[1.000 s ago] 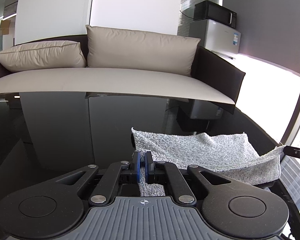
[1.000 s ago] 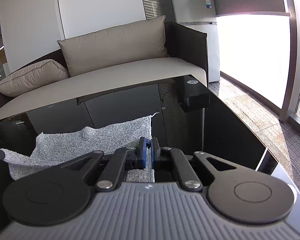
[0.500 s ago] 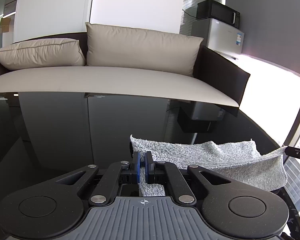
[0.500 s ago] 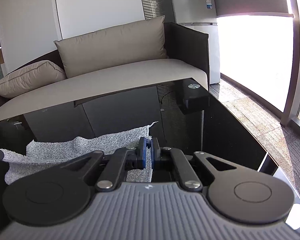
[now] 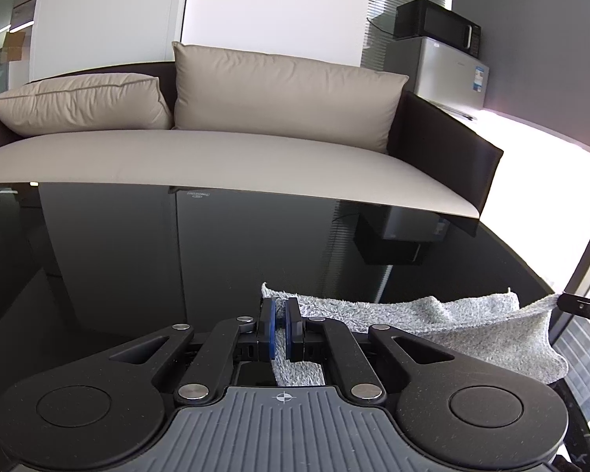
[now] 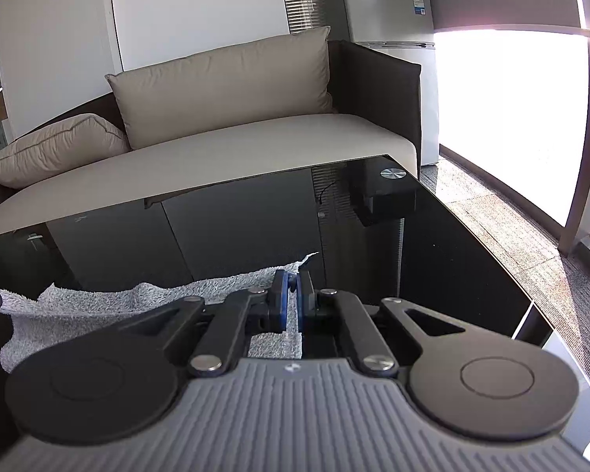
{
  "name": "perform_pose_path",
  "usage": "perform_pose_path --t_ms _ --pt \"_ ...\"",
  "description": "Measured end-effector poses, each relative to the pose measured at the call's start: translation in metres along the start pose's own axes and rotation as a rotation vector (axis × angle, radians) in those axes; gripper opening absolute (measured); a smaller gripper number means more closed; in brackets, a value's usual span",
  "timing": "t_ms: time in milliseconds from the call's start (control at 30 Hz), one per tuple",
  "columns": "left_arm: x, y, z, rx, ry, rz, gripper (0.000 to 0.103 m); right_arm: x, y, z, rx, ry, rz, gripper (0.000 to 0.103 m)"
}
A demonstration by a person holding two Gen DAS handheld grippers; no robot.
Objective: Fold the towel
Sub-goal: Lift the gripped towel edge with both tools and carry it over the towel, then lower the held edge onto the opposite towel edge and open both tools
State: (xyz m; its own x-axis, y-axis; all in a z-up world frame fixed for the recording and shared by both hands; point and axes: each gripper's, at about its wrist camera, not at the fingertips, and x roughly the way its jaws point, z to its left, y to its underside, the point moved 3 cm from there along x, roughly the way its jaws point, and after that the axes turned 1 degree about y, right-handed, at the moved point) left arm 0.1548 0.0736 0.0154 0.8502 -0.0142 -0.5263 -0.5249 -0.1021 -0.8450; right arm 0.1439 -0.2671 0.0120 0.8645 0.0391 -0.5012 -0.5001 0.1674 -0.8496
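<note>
Both claws are clamped on the grey towel (image 5: pixel 432 316) right now, one at each end of the same edge. The left claw (image 5: pixel 279 306) has its blue pads pinched tight on the towel's left corner, with a strip of terry cloth running back between the fingers toward the camera. The right claw (image 6: pixel 293 287) does the same thing on the right corner, and a little pointed tip of fabric sticks out just past its pads. Between the two, the towel sags in a loose band just above the glossy black counter (image 5: pixel 137 259), which mirrors the room. In the left view the tip of the other claw shows at the far right edge, biting the cloth. Behind the counter sits a beige sofa (image 5: pixel 224 157) with two cushions, plus a small fridge (image 6: pixel 389 11) with a microwave (image 5: pixel 438 23) on top.
</note>
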Motion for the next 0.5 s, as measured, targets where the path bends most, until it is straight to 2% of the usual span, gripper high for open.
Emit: perform_pose_path --t_ms 500 --pt "0.024 -0.010 0.003 -0.009 -0.011 0.018 0.004 0.025 -0.006 0.001 -0.011 0.008 0.009 0.004"
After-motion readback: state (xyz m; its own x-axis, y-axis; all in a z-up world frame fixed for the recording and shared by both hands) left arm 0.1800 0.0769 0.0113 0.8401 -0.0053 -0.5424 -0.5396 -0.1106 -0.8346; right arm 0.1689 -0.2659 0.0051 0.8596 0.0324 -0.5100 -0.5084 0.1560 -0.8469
